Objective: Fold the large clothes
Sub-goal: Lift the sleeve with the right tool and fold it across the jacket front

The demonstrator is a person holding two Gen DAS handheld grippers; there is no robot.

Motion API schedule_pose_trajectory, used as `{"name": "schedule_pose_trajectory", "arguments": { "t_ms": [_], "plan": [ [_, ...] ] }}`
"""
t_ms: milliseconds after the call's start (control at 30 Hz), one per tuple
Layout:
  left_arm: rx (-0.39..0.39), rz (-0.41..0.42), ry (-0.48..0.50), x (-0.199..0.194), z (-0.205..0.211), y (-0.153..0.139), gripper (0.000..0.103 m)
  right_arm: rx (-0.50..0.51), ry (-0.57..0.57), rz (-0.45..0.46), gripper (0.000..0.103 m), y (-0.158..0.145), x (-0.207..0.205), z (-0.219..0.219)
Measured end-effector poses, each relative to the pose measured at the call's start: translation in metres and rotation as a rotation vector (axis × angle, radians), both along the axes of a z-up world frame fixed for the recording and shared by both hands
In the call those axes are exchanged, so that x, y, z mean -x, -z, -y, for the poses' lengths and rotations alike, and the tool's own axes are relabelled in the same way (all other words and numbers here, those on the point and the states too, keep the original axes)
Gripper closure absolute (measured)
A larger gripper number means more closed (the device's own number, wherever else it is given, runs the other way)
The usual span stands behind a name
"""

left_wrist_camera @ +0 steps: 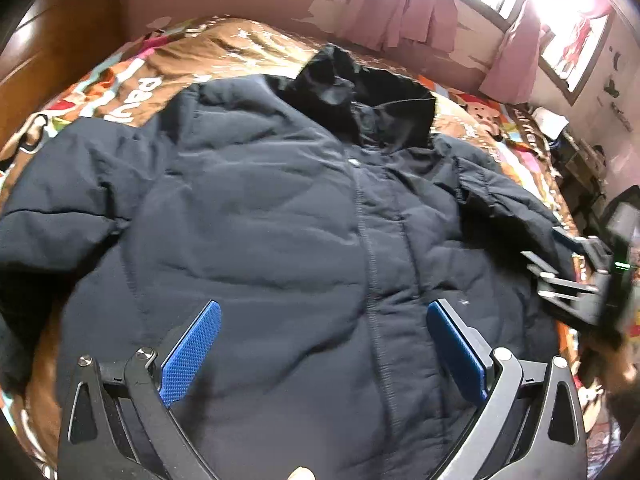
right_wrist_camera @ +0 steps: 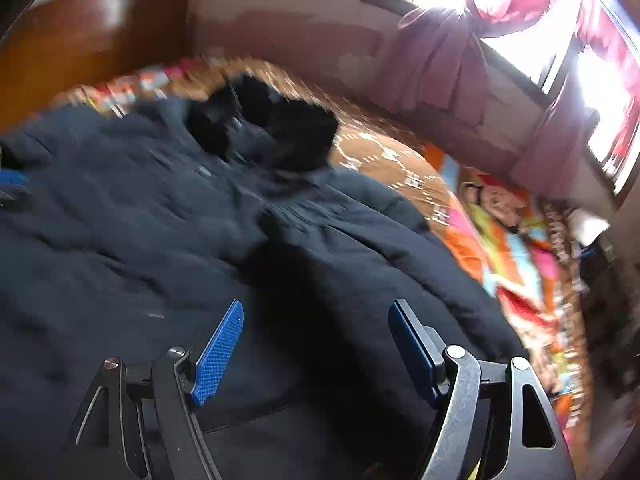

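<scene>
A dark navy padded jacket (left_wrist_camera: 260, 216) lies front up and spread flat on the bed, its black furry hood (left_wrist_camera: 360, 92) at the far end and both sleeves out to the sides. My left gripper (left_wrist_camera: 322, 312) is open and empty, hovering over the jacket's lower front by the zip line. My right gripper (right_wrist_camera: 316, 312) is open and empty above the jacket's right side (right_wrist_camera: 360, 240), near the right sleeve. The right gripper also shows at the right edge of the left wrist view (left_wrist_camera: 576, 276). The right wrist view is motion-blurred.
A colourful cartoon bedspread (left_wrist_camera: 132, 80) covers the bed under the jacket and shows again in the right wrist view (right_wrist_camera: 500, 240). A wooden headboard (left_wrist_camera: 60, 20) stands at the far left. Pink curtains (right_wrist_camera: 440, 60) hang by bright windows on the far wall. Dark clutter (left_wrist_camera: 584, 168) sits right of the bed.
</scene>
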State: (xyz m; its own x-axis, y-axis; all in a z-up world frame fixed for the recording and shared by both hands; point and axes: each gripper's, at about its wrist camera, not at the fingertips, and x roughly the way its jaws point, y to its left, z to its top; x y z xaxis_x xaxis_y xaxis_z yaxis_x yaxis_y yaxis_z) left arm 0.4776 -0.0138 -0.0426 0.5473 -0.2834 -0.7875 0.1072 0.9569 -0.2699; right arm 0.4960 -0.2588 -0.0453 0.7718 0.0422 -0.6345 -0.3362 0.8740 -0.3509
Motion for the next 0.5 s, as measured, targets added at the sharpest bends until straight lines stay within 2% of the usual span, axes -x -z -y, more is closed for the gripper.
{"name": "schedule_pose_trajectory", "arguments": {
  "t_ms": [67, 100, 133, 167, 200, 233, 333, 467, 500],
  "plan": [
    [0.047, -0.014, 0.003, -0.005, 0.009, 0.001, 0.002, 0.065, 0.073, -0.037, 0.034, 0.017, -0.021, 0.004],
    [0.079, -0.024, 0.004, -0.007, 0.011, 0.002, 0.002, 0.05, 0.093, -0.052, 0.042, 0.023, -0.026, 0.01],
    [0.114, -0.035, 0.004, -0.01, 0.014, 0.003, 0.002, 0.021, 0.1, -0.058, 0.066, 0.026, -0.028, 0.015],
    [0.143, -0.043, 0.002, -0.013, 0.016, 0.003, 0.002, -0.005, 0.1, -0.059, 0.083, 0.026, -0.026, 0.018],
    [0.173, -0.053, 0.002, -0.015, 0.018, 0.004, 0.002, -0.03, 0.093, -0.059, 0.086, 0.024, -0.024, 0.021],
    [0.209, -0.064, 0.002, -0.018, 0.019, 0.004, 0.002, -0.05, 0.076, -0.056, 0.094, 0.022, -0.019, 0.022],
    [0.332, -0.104, 0.0, -0.023, 0.022, 0.009, 0.002, -0.096, 0.012, -0.047, 0.097, 0.014, -0.005, 0.017],
    [0.451, -0.184, 0.0, -0.028, 0.025, 0.019, 0.002, -0.261, -0.134, -0.105, 0.101, -0.001, 0.033, 0.008],
    [0.459, -0.195, -0.007, -0.028, 0.026, 0.02, 0.002, -0.243, -0.178, -0.101, 0.101, -0.002, 0.045, 0.0]
  ]
}}
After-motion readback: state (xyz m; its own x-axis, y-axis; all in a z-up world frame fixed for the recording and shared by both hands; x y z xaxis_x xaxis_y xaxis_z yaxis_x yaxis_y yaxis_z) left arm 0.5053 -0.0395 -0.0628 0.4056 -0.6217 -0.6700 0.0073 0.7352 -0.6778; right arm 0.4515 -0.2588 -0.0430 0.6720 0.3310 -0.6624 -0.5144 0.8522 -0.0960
